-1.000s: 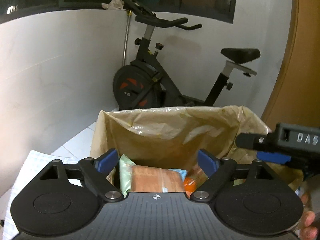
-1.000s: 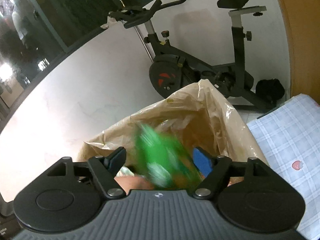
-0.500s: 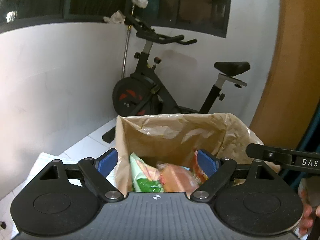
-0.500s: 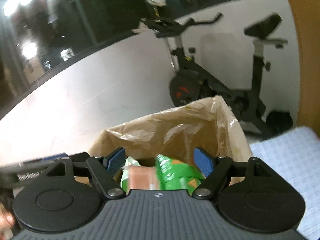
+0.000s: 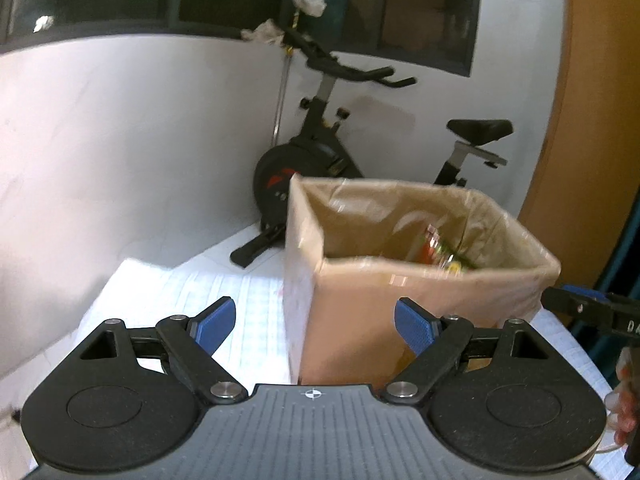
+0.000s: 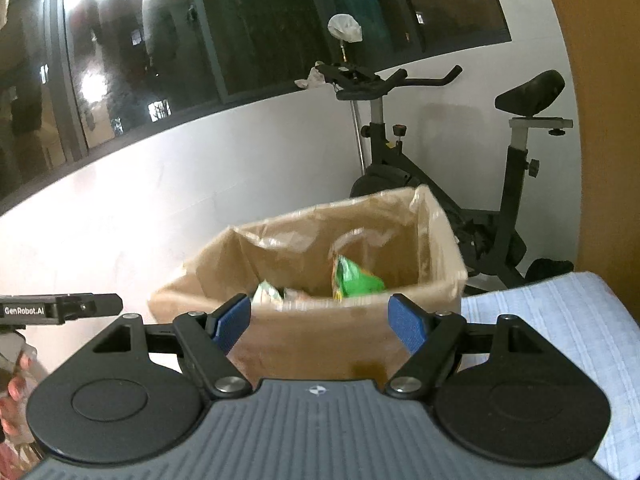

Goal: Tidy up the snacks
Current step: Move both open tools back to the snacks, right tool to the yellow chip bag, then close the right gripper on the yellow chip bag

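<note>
Brown cardboard makes up the box [image 5: 352, 320], lined with a thin tan plastic bag [image 6: 344, 232] folded over its rim. The box stands on a pale checked cloth [image 6: 560, 320] over the table, and the snacks are inside it: a green packet [image 6: 354, 278] leans toward the far right wall, pale wrappers [image 6: 272, 292] lie to its left, and the left wrist view catches a red and yellow packet [image 5: 438, 250] deep inside. No print on any of them can be read.

The left tool [image 5: 316, 320] hangs near the box's near left corner with its blue pads apart and nothing between them. The right tool [image 6: 320, 322] is before the near wall, pads likewise apart and empty. Neither touches the box.

The cloth lies bare to the left of the box in the left wrist view, and to the right of it in the right wrist view, reaching the table's right edge. Beyond the box an exercise bike [image 6: 460, 184] stands against the white wall, under dark windows. An orange-brown panel [image 5: 592, 120] closes the right side.

In each view the other tool pokes in at the edge. "GenRobot.AI" reads on the left tool's side in the right wrist view; the right one shows only the letters "DA", cut off by the frame
</note>
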Demonstrator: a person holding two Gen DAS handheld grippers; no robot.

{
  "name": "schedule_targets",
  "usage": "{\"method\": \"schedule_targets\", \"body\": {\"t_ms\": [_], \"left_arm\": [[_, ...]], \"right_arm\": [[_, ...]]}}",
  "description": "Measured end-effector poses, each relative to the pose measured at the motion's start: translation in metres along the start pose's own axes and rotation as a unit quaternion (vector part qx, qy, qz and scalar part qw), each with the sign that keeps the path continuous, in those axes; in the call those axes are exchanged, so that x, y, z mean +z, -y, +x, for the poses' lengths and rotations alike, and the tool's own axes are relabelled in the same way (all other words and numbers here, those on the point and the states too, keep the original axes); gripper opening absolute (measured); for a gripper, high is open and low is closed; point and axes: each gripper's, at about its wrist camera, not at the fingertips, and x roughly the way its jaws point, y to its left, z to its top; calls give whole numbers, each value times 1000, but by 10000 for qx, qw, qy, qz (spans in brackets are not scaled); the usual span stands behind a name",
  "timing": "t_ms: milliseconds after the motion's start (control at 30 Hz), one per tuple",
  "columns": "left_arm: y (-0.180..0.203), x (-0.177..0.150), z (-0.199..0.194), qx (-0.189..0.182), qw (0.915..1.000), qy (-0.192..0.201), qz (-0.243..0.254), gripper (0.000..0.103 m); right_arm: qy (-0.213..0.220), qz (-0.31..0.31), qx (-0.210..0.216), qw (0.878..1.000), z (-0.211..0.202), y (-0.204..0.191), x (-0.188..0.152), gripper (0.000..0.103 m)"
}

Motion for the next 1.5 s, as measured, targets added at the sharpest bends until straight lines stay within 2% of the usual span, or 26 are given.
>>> {"method": "schedule_targets", "body": {"t_ms": [267, 567, 700, 967, 1167, 1267, 1300, 1500], "left_arm": [[-3, -58, 2, 105, 9989, -404, -196, 88], [-12, -104, -3, 230, 9961, -717, -451, 88], [-13, -115, -3, 272, 9951, -818, -488, 88], [-15, -124, -1, 251, 9933, -944, -614, 88], [-14, -127, 1, 228, 9930, -978, -624, 88], [-15, -128, 3, 230, 9927, -997, -638, 88], [-15, -128, 3, 231, 9926, -1001, -648, 88], [-18, -131, 7, 277, 9920, -1053, -646, 88]], "right_arm": [[-357, -498, -109, 9981, 5, -16, -64, 78], [-1030, -963, 157, 9899, 13, -34, -125, 78], [-1259, -1449, 397, 9806, 15, -46, -141, 85], [-1374, -2409, 825, 9572, 15, -76, -169, 95], [-1428, -3123, 770, 9360, 34, -89, -190, 95], [-1346, -3206, 626, 9355, 43, -89, -196, 96], [-1317, -3178, 601, 9370, 45, -87, -197, 92], [-1035, -2605, 638, 9578, 34, -68, -188, 77]]}}
